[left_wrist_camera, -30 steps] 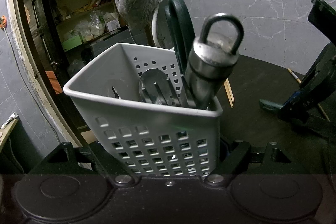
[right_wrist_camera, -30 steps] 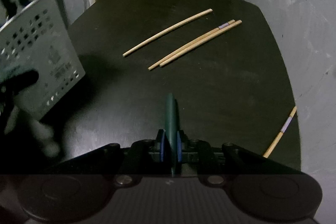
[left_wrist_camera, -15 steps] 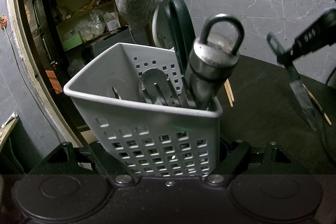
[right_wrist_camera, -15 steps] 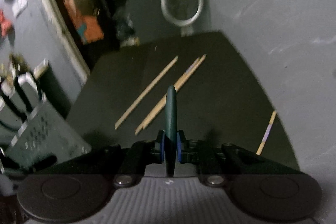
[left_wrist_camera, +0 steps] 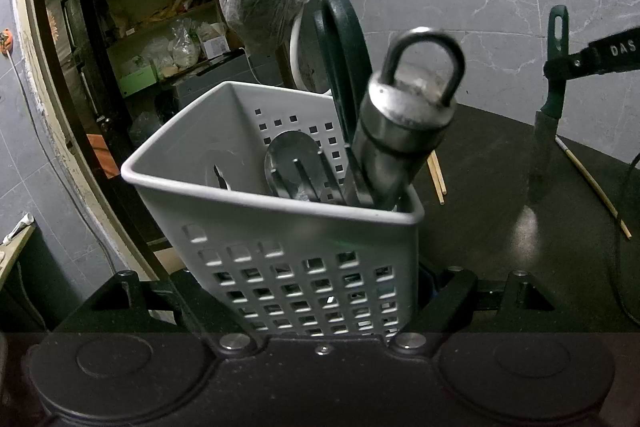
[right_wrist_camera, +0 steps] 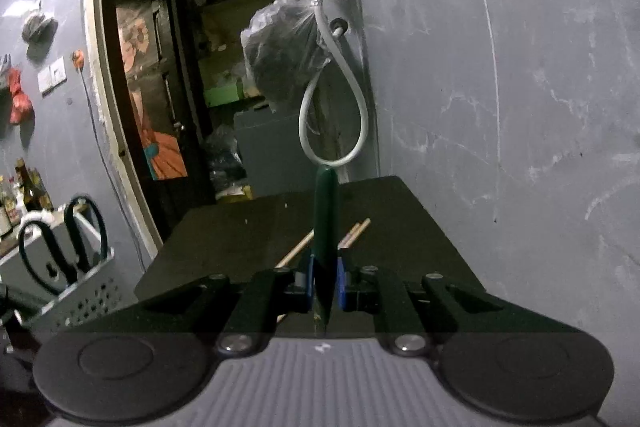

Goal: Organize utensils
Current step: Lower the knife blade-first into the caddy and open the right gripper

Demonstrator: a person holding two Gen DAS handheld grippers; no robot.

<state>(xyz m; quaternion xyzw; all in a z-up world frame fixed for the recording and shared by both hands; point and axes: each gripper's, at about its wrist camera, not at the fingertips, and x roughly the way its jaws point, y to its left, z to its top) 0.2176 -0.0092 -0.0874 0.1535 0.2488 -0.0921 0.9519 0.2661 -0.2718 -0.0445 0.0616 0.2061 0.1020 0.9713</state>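
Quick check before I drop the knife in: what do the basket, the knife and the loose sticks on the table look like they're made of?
Basket: matte light-grey plastic, judging by the moulded rim and punched square holes. Knife: handle looks like dark green plastic with a hanging hole; blade seems dull grey metal, though dim. Sticks: pale, thin and unvarnished-looking, probably bamboo or wood chopsticks.

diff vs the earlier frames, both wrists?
The right tool, shut on the green-handled knife, rose off the black table and swung the knife upright, blade hanging down, handle up; its camera now faces the doorway instead of the chopsticks. Unchanged: the left tool clamps the grey utensil basket, contents as before.
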